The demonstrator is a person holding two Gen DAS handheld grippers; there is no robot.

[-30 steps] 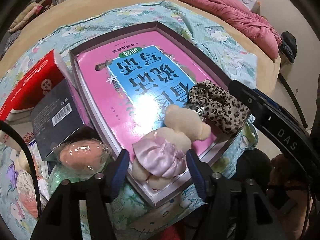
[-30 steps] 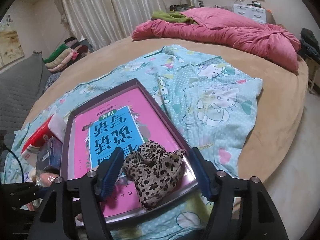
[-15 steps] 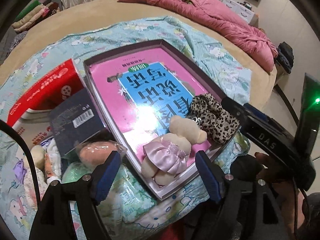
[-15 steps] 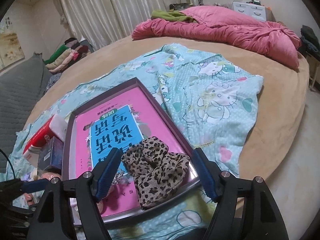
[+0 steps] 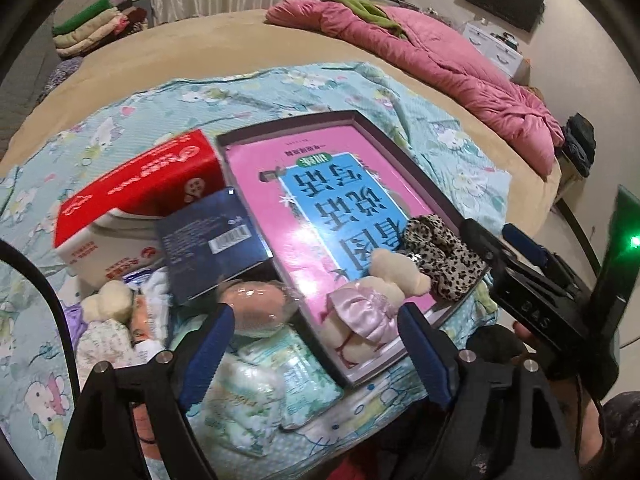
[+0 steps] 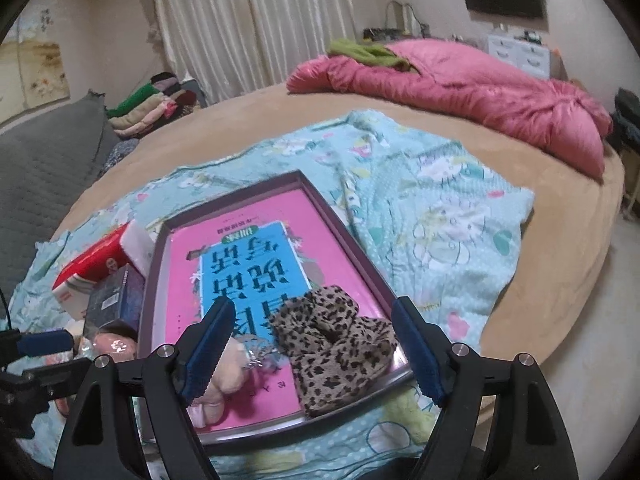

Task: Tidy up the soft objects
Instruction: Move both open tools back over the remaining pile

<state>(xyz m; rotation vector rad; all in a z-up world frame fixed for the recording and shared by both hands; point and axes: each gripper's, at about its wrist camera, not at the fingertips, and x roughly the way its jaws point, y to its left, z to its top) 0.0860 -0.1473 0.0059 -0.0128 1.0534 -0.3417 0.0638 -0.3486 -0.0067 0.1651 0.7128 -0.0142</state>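
Shallow purple-rimmed tray (image 5: 384, 120) on the bed holds a glossy pink-and-blue book, long axis running away from both cameras. Plush doll (image 5: 372, 304) in satin pink dress lies on tray's near end, cream head pointing toward the far rim. Fuzzy leopard-print scrunchie (image 6: 336, 344), crumpled, sits just beside doll's head at tray's near right corner. Left gripper (image 5: 316, 360) hovers near doll, jaws wide, empty. Right gripper (image 6: 312, 348) hovers over scrunchie, jaws wide, empty

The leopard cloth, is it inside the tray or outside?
Inside: the leopard cloth lies within the tray rim, on the pink book.
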